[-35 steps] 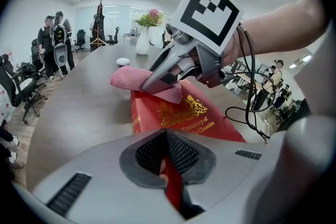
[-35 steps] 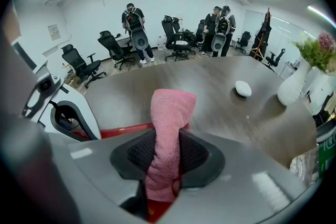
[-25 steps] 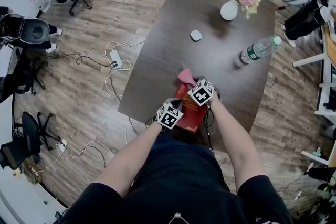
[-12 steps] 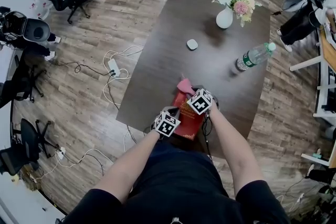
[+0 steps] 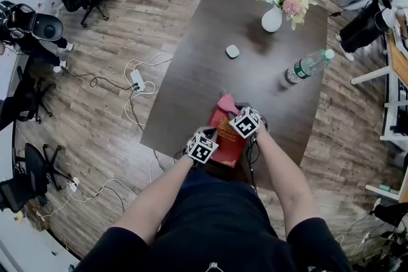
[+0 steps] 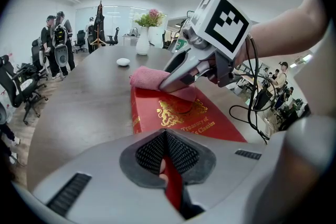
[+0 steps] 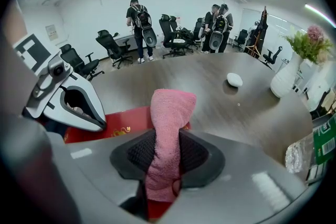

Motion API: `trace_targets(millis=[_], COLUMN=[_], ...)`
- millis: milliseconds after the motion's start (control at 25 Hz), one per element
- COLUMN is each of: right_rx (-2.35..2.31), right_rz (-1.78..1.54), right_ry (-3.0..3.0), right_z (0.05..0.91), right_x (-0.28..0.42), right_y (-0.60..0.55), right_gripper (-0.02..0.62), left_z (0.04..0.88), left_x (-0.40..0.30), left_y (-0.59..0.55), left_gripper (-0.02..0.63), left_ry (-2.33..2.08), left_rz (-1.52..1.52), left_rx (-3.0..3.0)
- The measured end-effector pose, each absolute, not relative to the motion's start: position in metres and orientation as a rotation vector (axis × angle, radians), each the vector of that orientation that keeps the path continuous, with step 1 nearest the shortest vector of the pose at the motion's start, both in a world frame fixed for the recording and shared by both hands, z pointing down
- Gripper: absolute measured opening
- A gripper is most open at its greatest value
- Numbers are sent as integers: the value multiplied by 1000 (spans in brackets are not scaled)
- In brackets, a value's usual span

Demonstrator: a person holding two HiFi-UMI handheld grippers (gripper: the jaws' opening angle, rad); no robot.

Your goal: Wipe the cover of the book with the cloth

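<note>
Red book [image 5: 231, 139] at table [image 5: 242, 83] edge, pink cloth [image 5: 225, 102] (clamped)

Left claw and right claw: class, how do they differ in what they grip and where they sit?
The left claw grips the near edge of the red book; the right claw grips the pink cloth. The left claw sits at the book's near end; the right claw is over its cover, cloth on the far part. Both are shut.

Bright ceiling strip lighting, strong fisheye distortion
</note>
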State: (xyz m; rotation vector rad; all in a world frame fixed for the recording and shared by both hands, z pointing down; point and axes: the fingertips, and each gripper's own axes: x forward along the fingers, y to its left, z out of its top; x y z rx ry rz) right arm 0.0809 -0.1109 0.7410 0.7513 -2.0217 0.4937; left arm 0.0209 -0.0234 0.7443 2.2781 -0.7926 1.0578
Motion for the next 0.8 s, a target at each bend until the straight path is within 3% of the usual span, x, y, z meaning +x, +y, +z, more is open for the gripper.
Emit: trace_targets(millis=[800], right_rx=[791], right_rz=[528], right_ry=[-1992], right_z=[744], right_x=[110], right_y=[-97], right_gripper=[121], left_z=[743], left_x=[21], left_y=[-25], left_gripper=[-5], left_ry=[-805], left_rz=[1063], left_rx=[2285])
